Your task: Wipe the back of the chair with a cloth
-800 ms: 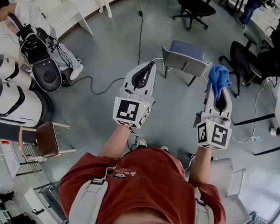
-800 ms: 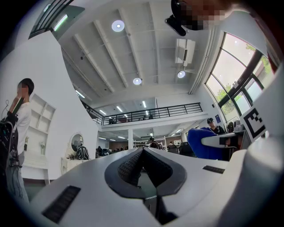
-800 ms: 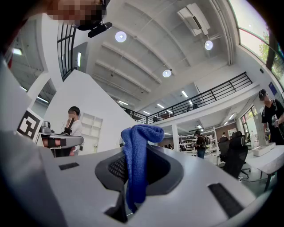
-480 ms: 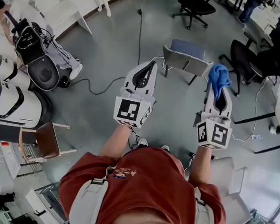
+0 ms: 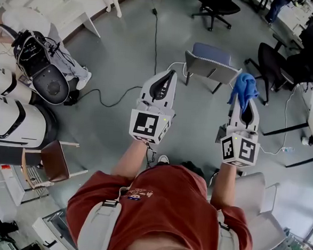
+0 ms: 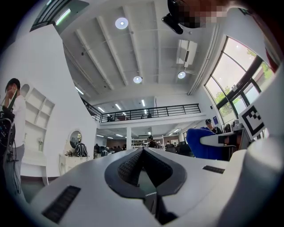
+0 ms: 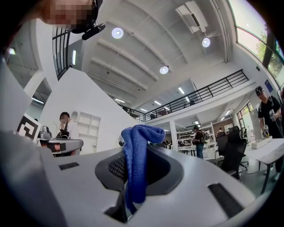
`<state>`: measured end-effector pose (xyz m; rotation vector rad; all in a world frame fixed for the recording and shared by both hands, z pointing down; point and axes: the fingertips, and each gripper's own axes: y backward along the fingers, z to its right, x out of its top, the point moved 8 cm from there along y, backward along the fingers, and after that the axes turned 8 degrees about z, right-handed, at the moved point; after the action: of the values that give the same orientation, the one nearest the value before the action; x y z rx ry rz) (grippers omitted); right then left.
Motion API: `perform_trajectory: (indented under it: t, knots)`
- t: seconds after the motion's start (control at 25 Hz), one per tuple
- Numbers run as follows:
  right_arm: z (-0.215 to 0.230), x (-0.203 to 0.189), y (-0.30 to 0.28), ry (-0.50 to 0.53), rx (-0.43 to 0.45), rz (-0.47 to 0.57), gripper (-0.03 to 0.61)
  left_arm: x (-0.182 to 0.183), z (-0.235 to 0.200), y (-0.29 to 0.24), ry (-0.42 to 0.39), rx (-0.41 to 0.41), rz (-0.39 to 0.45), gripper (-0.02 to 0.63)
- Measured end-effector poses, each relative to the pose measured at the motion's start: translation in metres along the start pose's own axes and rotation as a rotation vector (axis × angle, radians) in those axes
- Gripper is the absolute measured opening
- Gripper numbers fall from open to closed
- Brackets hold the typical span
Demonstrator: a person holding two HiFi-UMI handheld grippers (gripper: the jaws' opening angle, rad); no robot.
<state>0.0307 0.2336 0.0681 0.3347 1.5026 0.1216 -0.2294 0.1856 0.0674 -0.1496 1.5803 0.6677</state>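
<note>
We hold both grippers out in front of us, above the grey floor, and both tilt upward, so that each gripper view looks at the ceiling. The right gripper is clamped on the blue cloth. In its own view the cloth stands bunched above the jaw tips and hangs down between the closed jaws. The left gripper has its jaws together with nothing between them. The chair stands farther off on the floor, and in the head view it lies between the two grippers. Its grey back is on the near side and its blue seat is beyond. The cloth shows just right of the back's corner in that view, but neither gripper touches the chair. A black cable runs across the floor to the far left of the chair. A wooden chair stands near us on the left, and a black office chair stands at the far side.
</note>
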Motion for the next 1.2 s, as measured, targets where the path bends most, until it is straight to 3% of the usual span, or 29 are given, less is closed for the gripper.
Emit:
perform_trajectory:
  t: [0.24,0.56,0.76,1.04,1.2]
  knots:
    - [-0.003,-0.016,-0.001,-0.013,-0.035,-0.039,0.061,-0.015,-0.014,-0.002,0.048,-0.006,-0.011,0.014]
    - [0.037,-0.03,-0.027,-0.027,-0.064,-0.025,0.061,-0.031,-0.003,-0.044,0.034,-0.021,-0.013,0.014]
    - [0.085,-0.037,-0.065,-0.029,-0.06,-0.006,0.061,-0.041,0.011,-0.097,0.01,-0.02,0.011,0.014]
    - [0.171,-0.042,-0.117,-0.008,-0.038,0.008,0.061,-0.054,0.045,-0.179,0.022,0.043,0.096,0.014]
    - [0.212,-0.056,-0.14,-0.018,-0.041,0.011,0.061,-0.075,0.059,-0.218,0.049,0.058,0.075,0.012]
